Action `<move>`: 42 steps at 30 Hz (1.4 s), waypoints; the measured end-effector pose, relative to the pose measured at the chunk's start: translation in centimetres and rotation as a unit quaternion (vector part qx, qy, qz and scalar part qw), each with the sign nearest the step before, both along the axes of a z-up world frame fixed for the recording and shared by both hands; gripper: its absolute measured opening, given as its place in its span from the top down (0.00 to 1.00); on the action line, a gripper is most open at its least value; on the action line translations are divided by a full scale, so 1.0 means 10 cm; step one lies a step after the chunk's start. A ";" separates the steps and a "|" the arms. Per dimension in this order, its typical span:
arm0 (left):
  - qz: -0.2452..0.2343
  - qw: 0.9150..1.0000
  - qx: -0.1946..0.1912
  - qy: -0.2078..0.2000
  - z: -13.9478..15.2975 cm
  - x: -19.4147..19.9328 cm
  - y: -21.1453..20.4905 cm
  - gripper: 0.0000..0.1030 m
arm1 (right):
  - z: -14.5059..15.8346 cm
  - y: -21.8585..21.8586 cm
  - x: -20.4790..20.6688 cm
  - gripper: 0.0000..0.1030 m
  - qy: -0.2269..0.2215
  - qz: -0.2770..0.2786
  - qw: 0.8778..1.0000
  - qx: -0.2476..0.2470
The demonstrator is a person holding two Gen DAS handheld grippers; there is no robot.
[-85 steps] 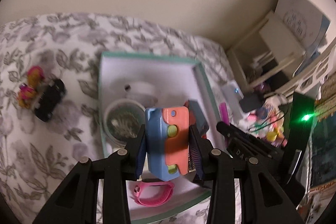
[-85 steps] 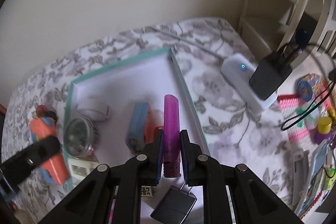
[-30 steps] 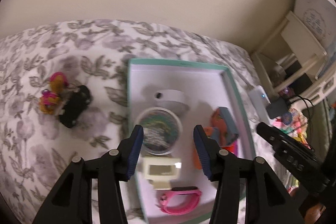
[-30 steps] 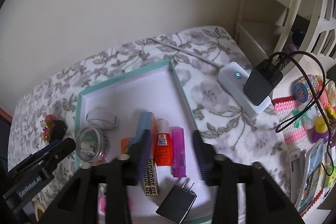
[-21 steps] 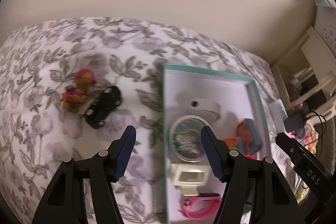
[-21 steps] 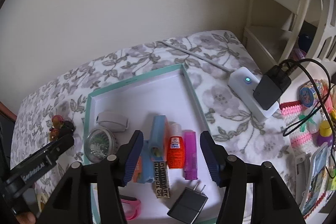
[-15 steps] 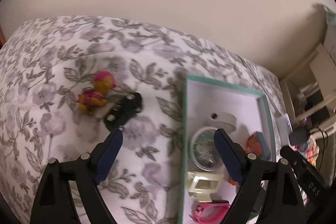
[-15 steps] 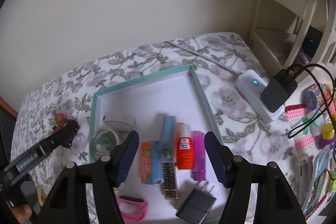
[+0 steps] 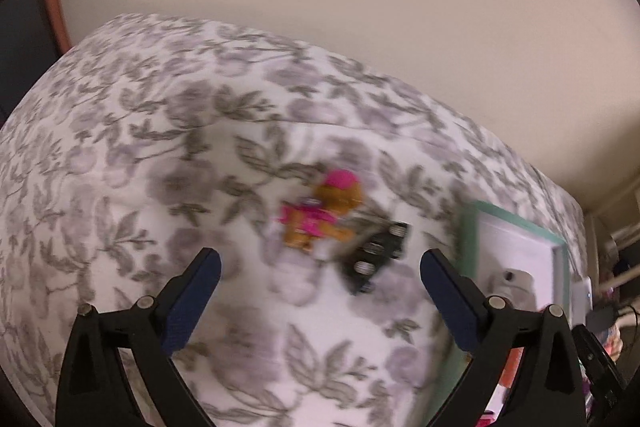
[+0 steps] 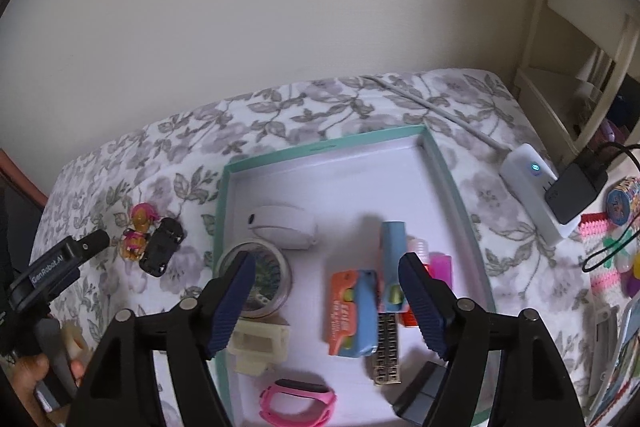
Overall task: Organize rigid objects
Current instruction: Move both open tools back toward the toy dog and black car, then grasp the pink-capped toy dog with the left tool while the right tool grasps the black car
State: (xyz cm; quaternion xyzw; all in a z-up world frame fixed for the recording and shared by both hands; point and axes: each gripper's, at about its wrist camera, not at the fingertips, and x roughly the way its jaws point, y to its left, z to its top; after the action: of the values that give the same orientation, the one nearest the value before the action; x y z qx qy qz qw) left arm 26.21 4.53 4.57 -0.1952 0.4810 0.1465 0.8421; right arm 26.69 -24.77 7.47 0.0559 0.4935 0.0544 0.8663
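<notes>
A teal-rimmed white tray (image 10: 454, 183) lies on the floral bedspread and holds a round tin (image 10: 260, 275), a white case (image 10: 280, 223), an orange-and-blue block (image 10: 352, 311), a pink band (image 10: 298, 401) and other small items. Left of the tray lie a pink-and-orange toy figure (image 9: 320, 213) and a black toy car (image 9: 376, 255); both also show in the right wrist view, the figure (image 10: 138, 227) beside the car (image 10: 162, 247). My left gripper (image 9: 320, 263) is open and empty, just short of the figure and car. My right gripper (image 10: 326, 267) is open and empty above the tray.
A white power strip (image 10: 532, 179) with a black adapter (image 10: 576, 187) lies right of the tray. A cream shelf unit (image 10: 580, 39) stands at the far right, with small toys (image 10: 624, 199) below it. The wall is close behind the bed.
Both grippers let go of their objects into the tray and opened. My left gripper swung left toward the toy figure and car. My right gripper pulled back above the tray.
</notes>
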 end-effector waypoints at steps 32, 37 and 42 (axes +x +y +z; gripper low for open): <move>-0.026 0.999 -0.022 0.007 -0.34 0.07 0.66 0.00 | -0.39 1.49 0.14 0.25 0.026 0.127 0.990 0.056; -0.053 0.998 -0.036 -0.005 -0.34 0.18 0.67 0.00 | -0.51 1.65 0.30 0.33 0.039 0.125 0.989 0.068; -0.066 0.997 -0.051 -0.008 -0.37 0.31 0.69 0.00 | -0.61 1.78 0.44 0.46 0.048 0.117 0.990 0.069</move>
State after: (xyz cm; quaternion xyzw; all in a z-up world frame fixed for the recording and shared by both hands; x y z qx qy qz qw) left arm 29.30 11.44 0.91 -0.2072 0.4925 0.0647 0.8428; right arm 31.06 -6.94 1.34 0.0604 0.5329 0.1867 0.8231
